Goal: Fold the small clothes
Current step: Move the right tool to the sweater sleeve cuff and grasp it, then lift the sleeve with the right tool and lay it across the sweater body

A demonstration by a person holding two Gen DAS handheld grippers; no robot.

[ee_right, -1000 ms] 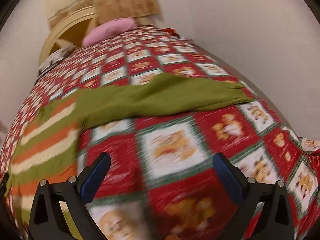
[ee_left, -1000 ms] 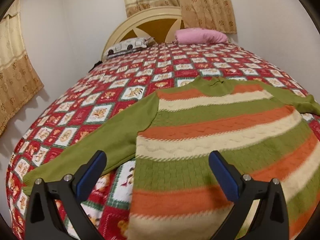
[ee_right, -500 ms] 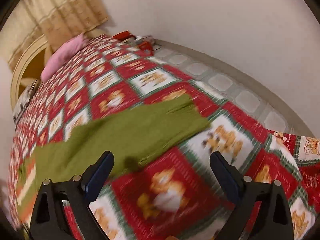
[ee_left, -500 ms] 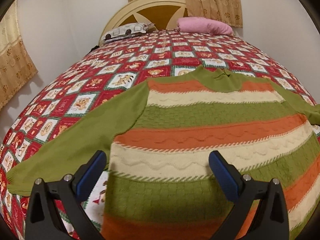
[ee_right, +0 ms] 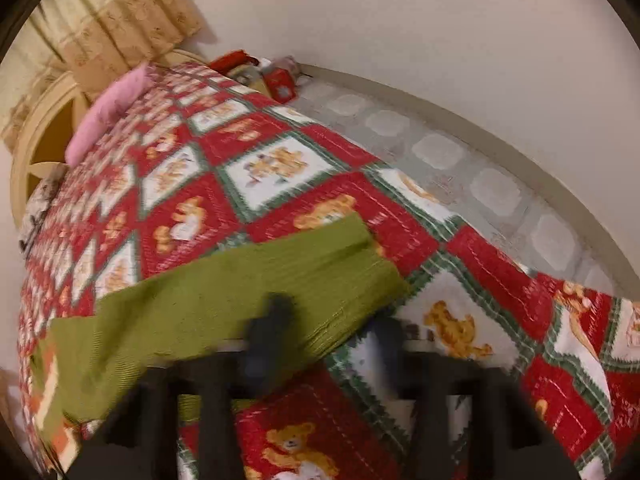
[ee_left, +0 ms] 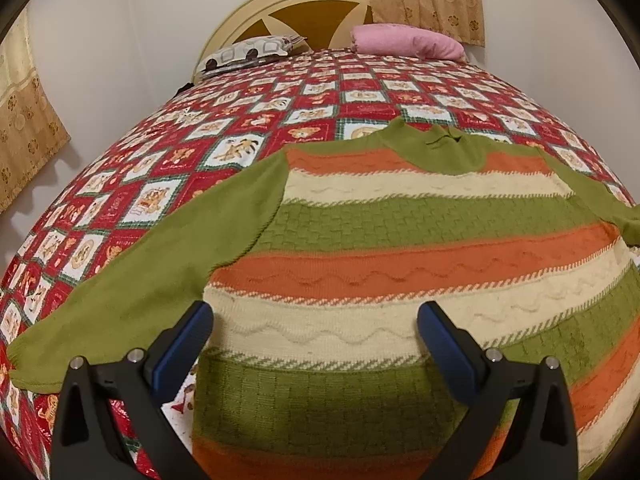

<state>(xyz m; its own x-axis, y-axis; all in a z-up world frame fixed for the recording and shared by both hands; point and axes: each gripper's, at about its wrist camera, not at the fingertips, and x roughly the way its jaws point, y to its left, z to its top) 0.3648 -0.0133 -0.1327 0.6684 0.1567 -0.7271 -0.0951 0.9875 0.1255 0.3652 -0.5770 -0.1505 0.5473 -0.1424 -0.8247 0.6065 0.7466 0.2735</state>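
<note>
A striped sweater [ee_left: 400, 240] in green, orange and cream lies flat on the bed, sleeves spread, collar toward the headboard. My left gripper [ee_left: 314, 340] is open and empty, hovering over the sweater's lower body. Its left sleeve [ee_left: 132, 292] reaches toward the bed's left edge. In the right wrist view the green right sleeve [ee_right: 248, 300] lies across the quilt. My right gripper [ee_right: 324, 340] is blurred by motion, its fingers much closer together at the sleeve's cuff end; whether they hold the cloth is unclear.
The red patchwork quilt [ee_left: 240, 128] covers the bed. A pink pillow [ee_left: 408, 42] and a patterned pillow [ee_left: 248, 52] lie by the headboard [ee_left: 300, 12]. A tiled floor strip [ee_right: 460, 152] and white wall run along the bed's right side. Red items [ee_right: 276, 76] sit in the corner.
My left gripper moved right over the sweater's body, still open. My right gripper swung along the right sleeve to its cuff, and its fingers have come much closer together.
</note>
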